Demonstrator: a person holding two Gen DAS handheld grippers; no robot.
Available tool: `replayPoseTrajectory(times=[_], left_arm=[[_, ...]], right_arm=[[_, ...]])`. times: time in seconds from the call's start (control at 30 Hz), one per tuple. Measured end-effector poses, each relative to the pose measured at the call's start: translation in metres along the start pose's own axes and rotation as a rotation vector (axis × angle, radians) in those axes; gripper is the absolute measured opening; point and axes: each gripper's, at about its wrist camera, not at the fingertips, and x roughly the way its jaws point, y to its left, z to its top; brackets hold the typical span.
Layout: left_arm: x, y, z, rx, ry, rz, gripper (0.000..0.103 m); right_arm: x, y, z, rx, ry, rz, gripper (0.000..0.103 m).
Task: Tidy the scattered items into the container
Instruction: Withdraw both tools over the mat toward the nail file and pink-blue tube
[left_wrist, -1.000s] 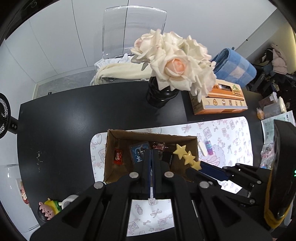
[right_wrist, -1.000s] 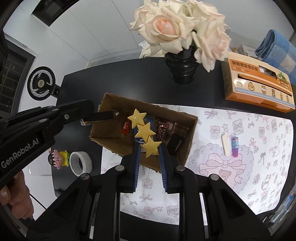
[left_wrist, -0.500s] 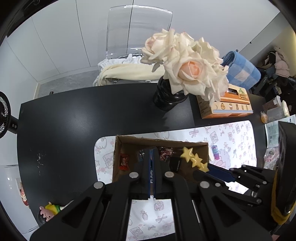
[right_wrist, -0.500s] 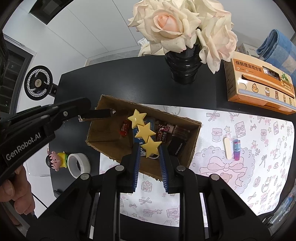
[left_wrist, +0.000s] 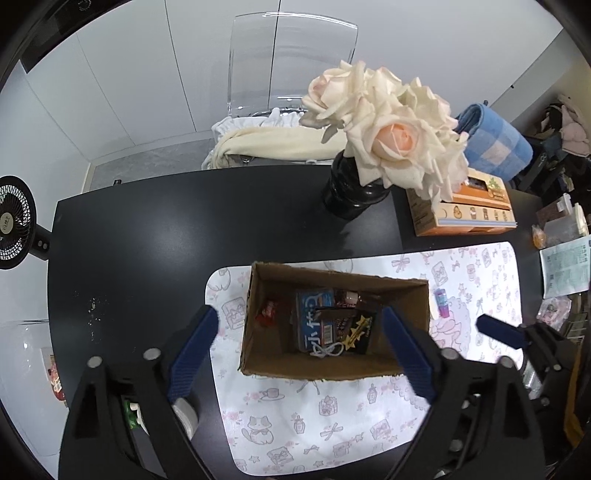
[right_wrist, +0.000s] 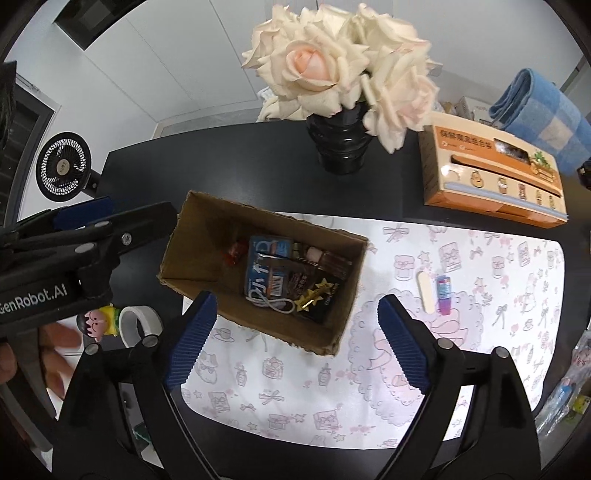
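An open cardboard box (left_wrist: 413, 325) (right_wrist: 192, 236) sits on a patterned mat (right_wrist: 480, 280). Inside lie a blue packet (left_wrist: 314, 314) (right_wrist: 267, 269), a dark packet, a red candy (left_wrist: 267, 310), a white cord and a yellow star hair clip (right_wrist: 314, 293) (left_wrist: 360, 326). My left gripper (left_wrist: 299, 350) is open and empty above the box's near side. My right gripper (right_wrist: 291, 339) is open and empty above the box's near right corner. A purple tube (right_wrist: 443, 293) (left_wrist: 441, 302) and a white stick (right_wrist: 424, 291) lie on the mat right of the box.
A black vase of cream roses (right_wrist: 340, 147) stands behind the box. An orange carton (right_wrist: 491, 177) lies at the back right. A small doll (right_wrist: 98, 321) and a tape roll (right_wrist: 138, 323) sit at the table's left front. A fan (right_wrist: 64, 168) stands at the far left.
Both grippers have opened. The right let go of the star clip, which now lies in the box. The left released a flat dark item into the box.
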Motion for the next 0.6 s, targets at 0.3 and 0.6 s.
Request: replayPoseTrajectory(times=[0.3, 0.6], left_arm=[[-0.010, -0.012, -0.026, -0.022, 0.006, 0.001, 0.102], [-0.016, -0.031, -0.060, -0.046, 0.020, 0.001, 0.102]], right_arm=[[-0.025, -0.018, -0.023, 0.030, -0.018, -0.028, 0.098], [-0.048, -0.044, -0.052, 0.046, -0.056, -0.081, 0.103]])
